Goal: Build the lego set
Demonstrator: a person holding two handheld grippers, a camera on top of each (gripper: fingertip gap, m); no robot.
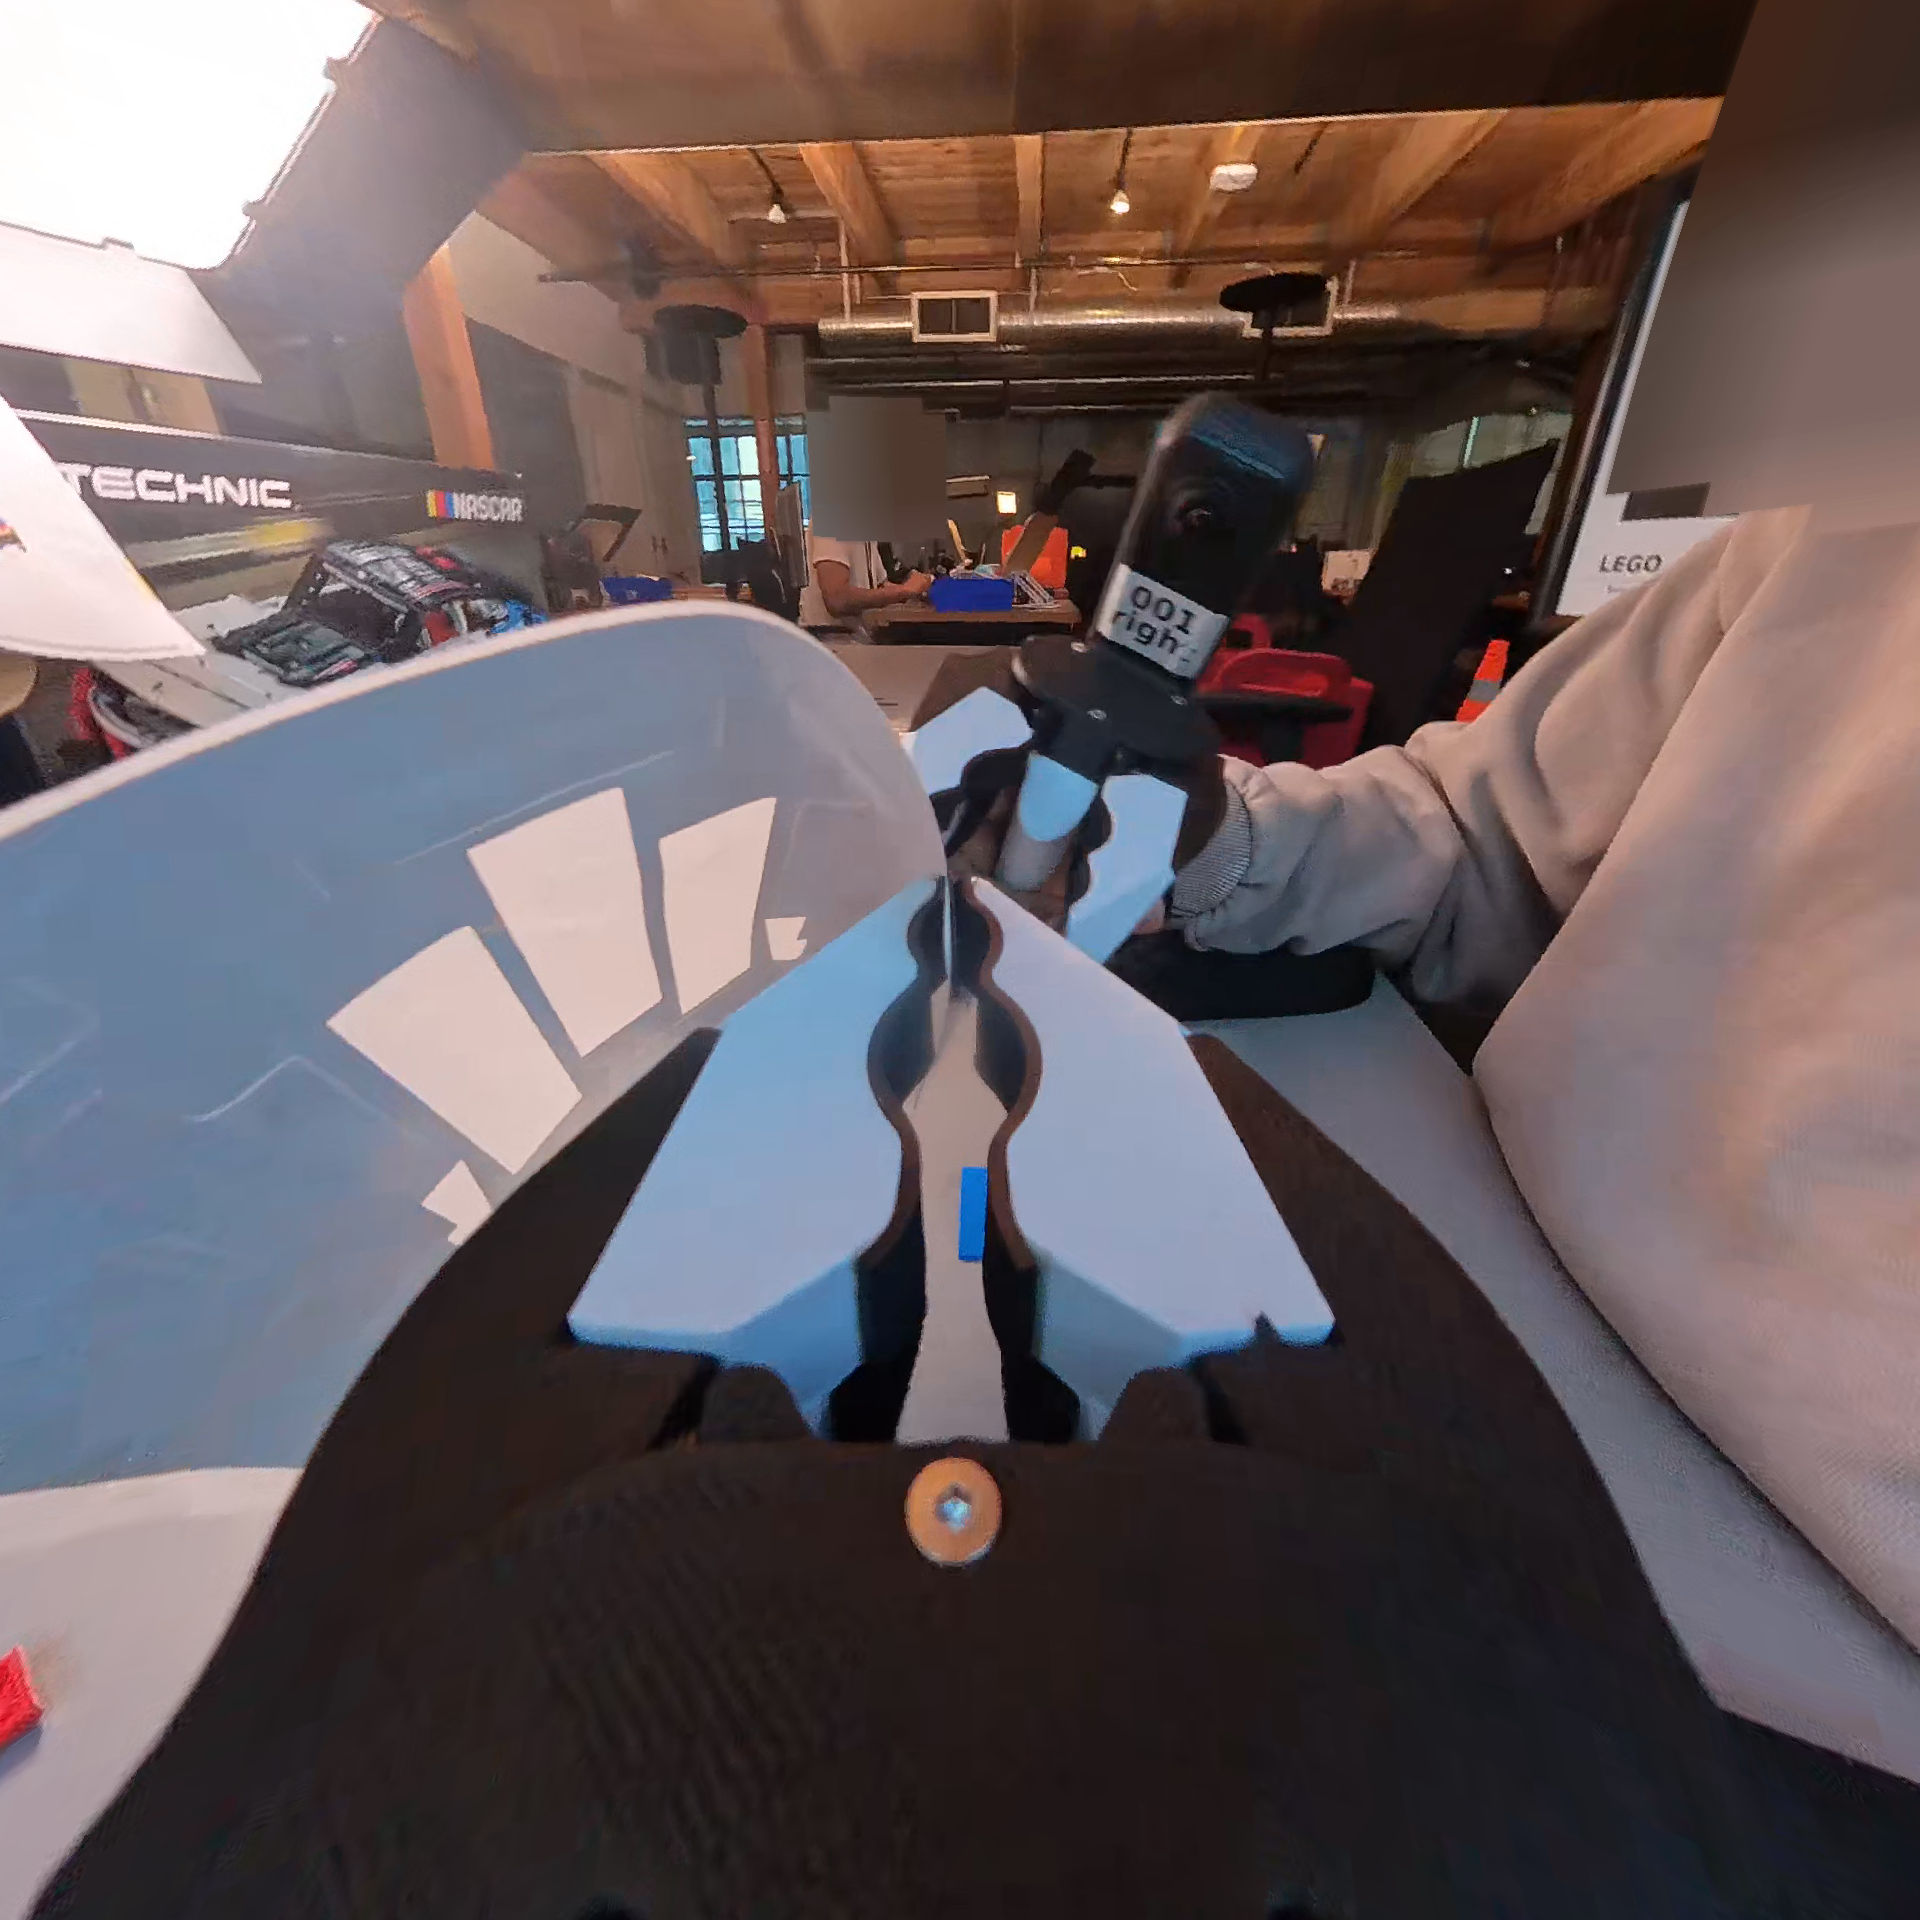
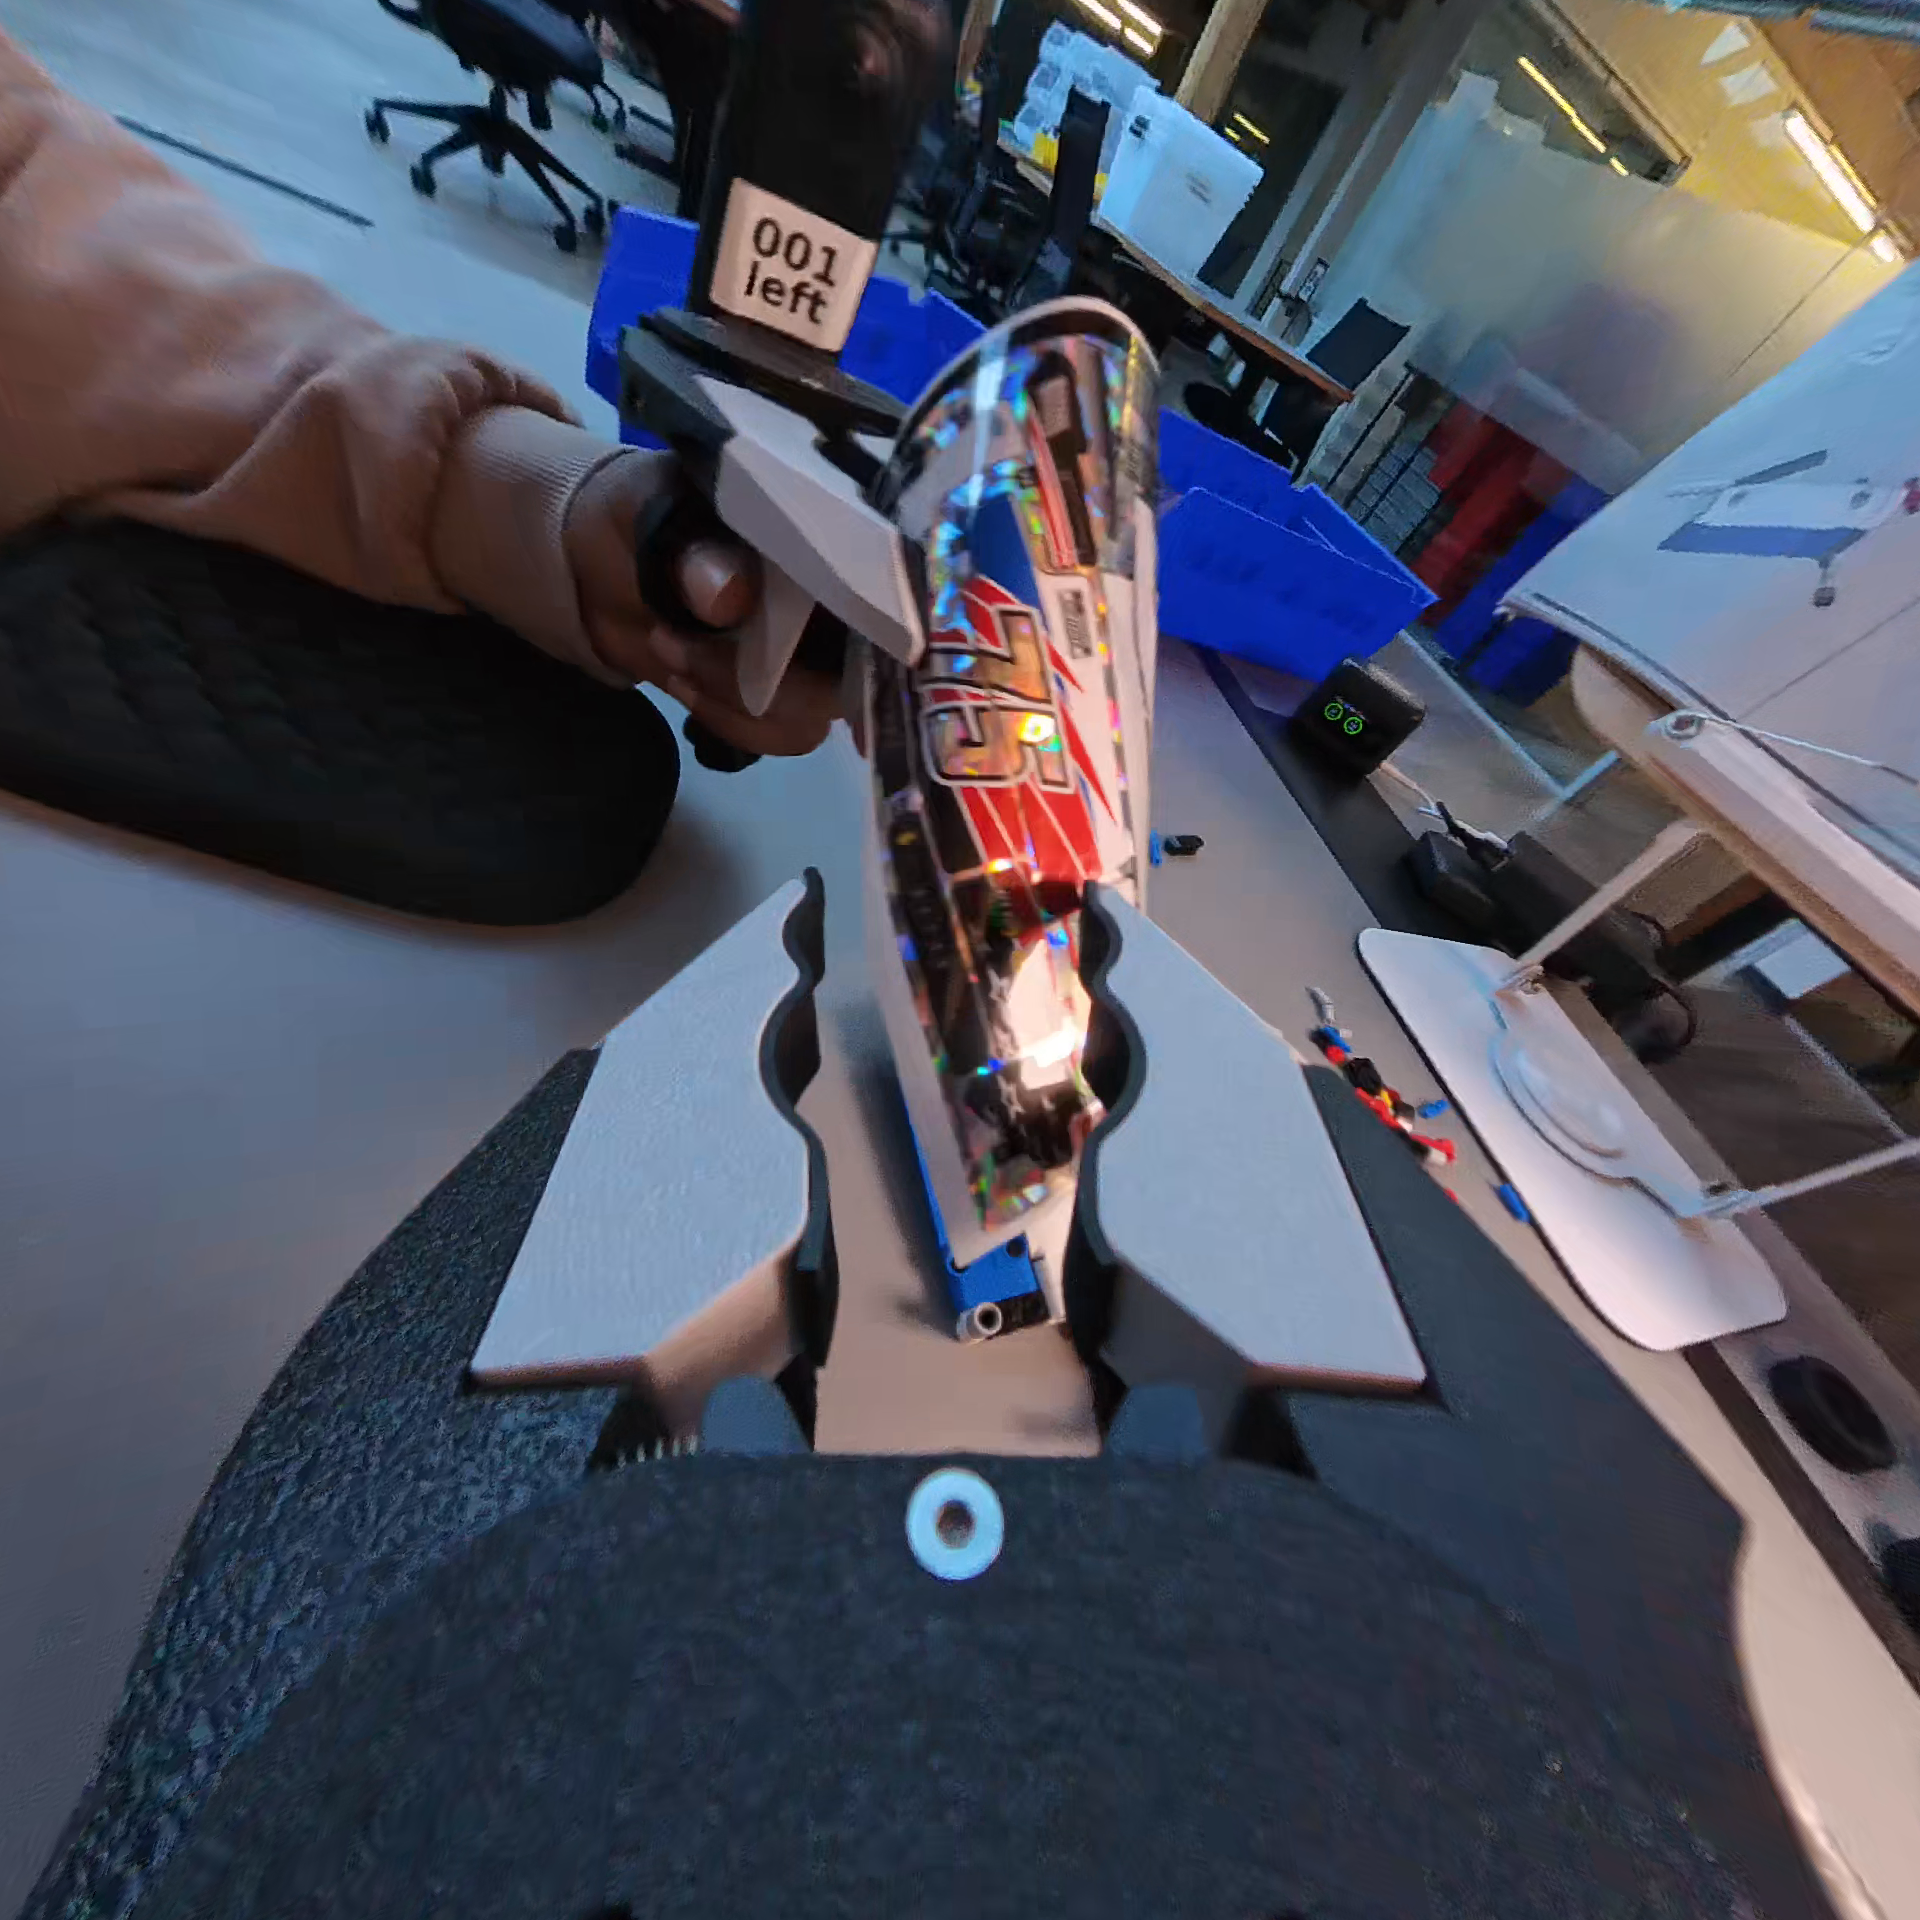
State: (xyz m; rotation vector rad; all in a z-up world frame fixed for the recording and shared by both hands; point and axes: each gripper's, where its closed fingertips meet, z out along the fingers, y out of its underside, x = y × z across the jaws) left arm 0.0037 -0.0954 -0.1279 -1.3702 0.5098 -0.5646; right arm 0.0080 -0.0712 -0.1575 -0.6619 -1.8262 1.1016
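My left gripper (image 1: 954,904) is shut on the edge of a shiny sticker sheet (image 1: 416,935), which curls up and to the left with its pale backing towards me. In the right wrist view the left gripper (image 2: 902,634) pinches the sheet (image 2: 1018,675) near its top and holds it upright, printed side showing. My right gripper (image 2: 951,894) is open, with its jaws on either side of the sheet's lower end. A blue lego beam (image 2: 987,1278) lies on the table between them; it also shows in the left wrist view (image 1: 971,1210). The right gripper (image 1: 1091,831) faces me from behind the sheet.
A black wrist pad (image 2: 312,727) lies at the left under the sleeve. Several small loose lego pieces (image 2: 1371,1091) lie at the right beside a white stand base (image 2: 1558,1195). Blue bins (image 2: 1278,561) stand behind. The lego box (image 1: 260,499) and a car model (image 1: 395,613) stand far left. Across from one pair of fingers to the other is roughly 4 cm.
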